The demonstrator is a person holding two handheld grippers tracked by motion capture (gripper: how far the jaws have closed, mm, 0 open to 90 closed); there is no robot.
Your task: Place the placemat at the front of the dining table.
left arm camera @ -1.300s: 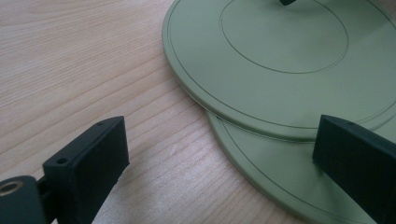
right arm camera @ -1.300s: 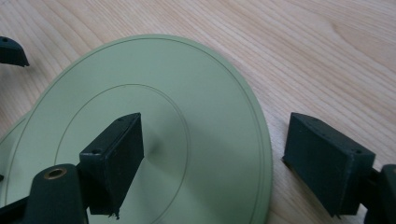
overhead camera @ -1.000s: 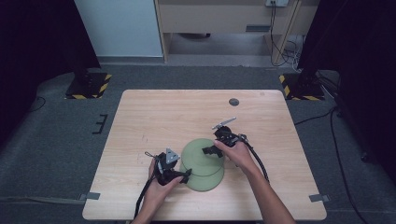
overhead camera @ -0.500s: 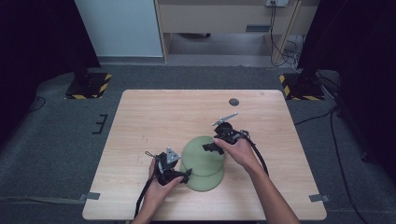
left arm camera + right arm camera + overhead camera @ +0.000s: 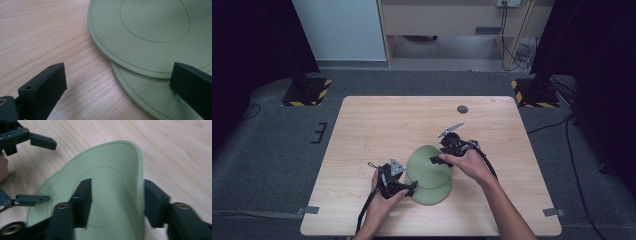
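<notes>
1. Two green plates are lying stacked on the table (image 5: pixel 362 130) near its front edge, between the two grippers: an upper plate (image 5: pixel 428 161) and a lower plate (image 5: pixel 432 192) offset toward the person.
2. The right gripper (image 5: pixel 435 159) is pinching the far rim of the upper plate, one jaw inside the dish and one outside; in the right gripper view the rim is tilting up off the plate below, presumably so the two can be separated.
3. The left gripper (image 5: pixel 412 187) is waiting at the near-left edge of the stack with its jaws spread wide and clasping nothing; in the left gripper view one jaw is over bare wood and the other over the lower plate (image 5: pixel 140 92), the upper plate (image 5: pixel 150 27) overlapping it. It is probably placed to steady the lower plate.
4. A small dark disc (image 5: pixel 462 109) is lying well apart, near the far edge.
</notes>
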